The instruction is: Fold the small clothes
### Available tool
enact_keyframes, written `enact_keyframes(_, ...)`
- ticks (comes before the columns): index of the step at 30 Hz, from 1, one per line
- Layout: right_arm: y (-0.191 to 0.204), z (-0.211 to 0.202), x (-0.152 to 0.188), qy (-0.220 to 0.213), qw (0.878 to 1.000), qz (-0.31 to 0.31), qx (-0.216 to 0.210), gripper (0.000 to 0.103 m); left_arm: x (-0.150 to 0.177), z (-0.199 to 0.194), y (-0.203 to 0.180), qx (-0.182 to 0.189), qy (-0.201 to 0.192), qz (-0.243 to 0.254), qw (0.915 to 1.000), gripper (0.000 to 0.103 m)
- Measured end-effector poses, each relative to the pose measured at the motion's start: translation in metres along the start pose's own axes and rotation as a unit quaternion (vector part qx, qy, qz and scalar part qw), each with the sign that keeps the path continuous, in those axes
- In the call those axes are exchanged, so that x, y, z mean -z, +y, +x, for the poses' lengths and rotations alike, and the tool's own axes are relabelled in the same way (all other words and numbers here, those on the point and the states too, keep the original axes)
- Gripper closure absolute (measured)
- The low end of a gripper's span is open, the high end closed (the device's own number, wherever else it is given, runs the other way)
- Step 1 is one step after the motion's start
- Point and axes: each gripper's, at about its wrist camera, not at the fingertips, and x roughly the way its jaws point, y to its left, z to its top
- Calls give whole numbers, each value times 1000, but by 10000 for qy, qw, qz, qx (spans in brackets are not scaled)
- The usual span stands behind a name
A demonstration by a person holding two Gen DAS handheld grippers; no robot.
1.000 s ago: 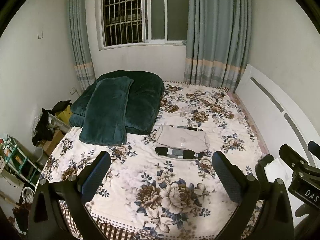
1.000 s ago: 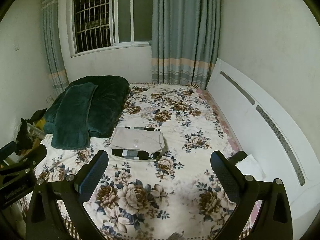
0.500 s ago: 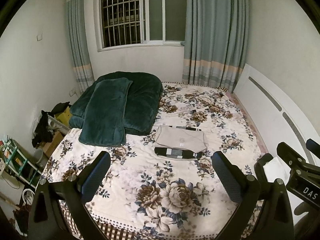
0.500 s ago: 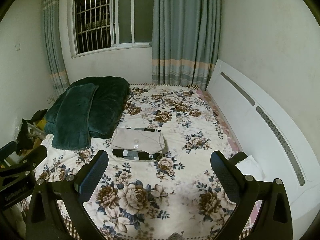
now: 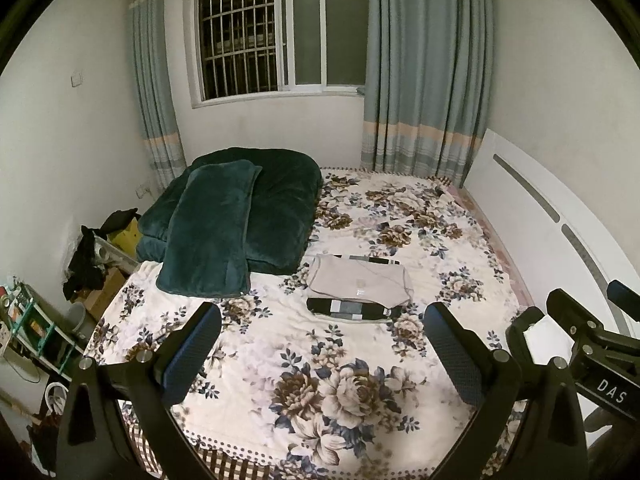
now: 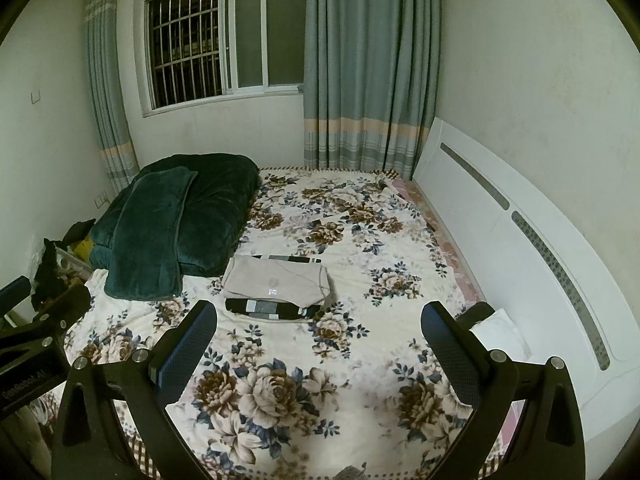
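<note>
Claws first: my left claw (image 5: 322, 346) is wide open and holds nothing, and my right claw (image 6: 320, 344) is wide open and empty too. Both hang in the air over the near end of the bed (image 5: 340, 392), side by side. In the left view I can see part of the right claw off to the right. Under both claws is a white blanket with big brown flowers. Straight ahead of the gap in each claw, well apart from the tips, lies the folded beige cloth (image 5: 360, 280). It sits on top of a folded black and grey checked cloth (image 5: 352, 309), which sticks out at the near edge. Ahead and to the left is a dark green quilt (image 5: 276, 208) with a green pillow (image 5: 212, 236) leaning on it. Far ahead is a barred window (image 5: 280, 28) with blue curtains. To the right runs a white headboard (image 6: 520, 240).
</note>
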Motion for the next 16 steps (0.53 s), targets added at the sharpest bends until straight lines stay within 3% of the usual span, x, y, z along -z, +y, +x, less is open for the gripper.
enact_keyframes(16, 0, -3, 2, -14, 10000, 8, 14, 0, 0, -6, -1, -37, -79, -6, 10000, 0)
